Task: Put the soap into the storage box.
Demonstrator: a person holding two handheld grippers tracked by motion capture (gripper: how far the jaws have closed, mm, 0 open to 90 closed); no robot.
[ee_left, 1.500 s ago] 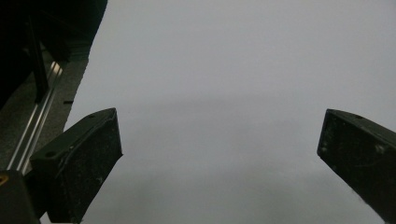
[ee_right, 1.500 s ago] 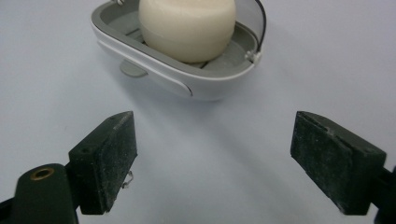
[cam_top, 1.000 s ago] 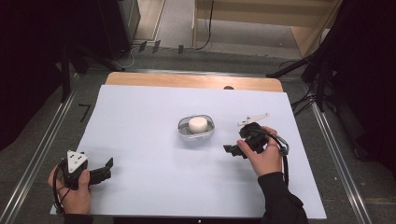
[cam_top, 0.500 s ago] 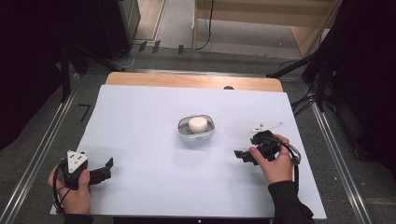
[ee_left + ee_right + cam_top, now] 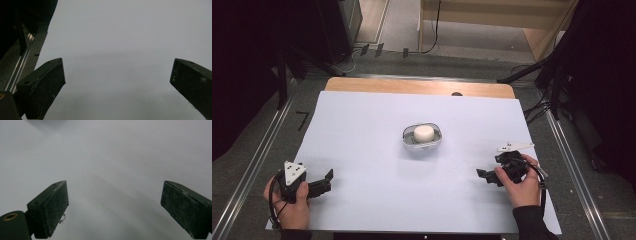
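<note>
in the high view, a small wire basket [image 5: 422, 136] stood near the middle of the white surface [image 5: 362, 130], and a white round piece [image 5: 423, 133] lay inside it. the right gripper [image 5: 482, 175] was at the near right, well apart from the basket, with its tips pointing left. its jaws had just been opening, and nothing was between them. the left gripper [image 5: 328, 176] rested at the near left corner, also well apart from the basket, and its jaws stood apart too.

in the left gripper view, the two black jaws were wide apart over bare white surface [image 5: 120, 50], with nothing between them. a metal rail [image 5: 20, 65] ran along the left edge.

in the right gripper view, the jaws were also wide apart and empty, over plain white surface [image 5: 120, 157]. a grey blur at the top left corner was perhaps the basket, but i could not tell.

my judgement is that the placing step was finished, because the piece sat in the basket and both hands were away from it. the step in hand seemed to be the retreat of the right hand to a resting place. the next move probably calls only for settling the right gripper on the near side, without touching the basket.
</note>
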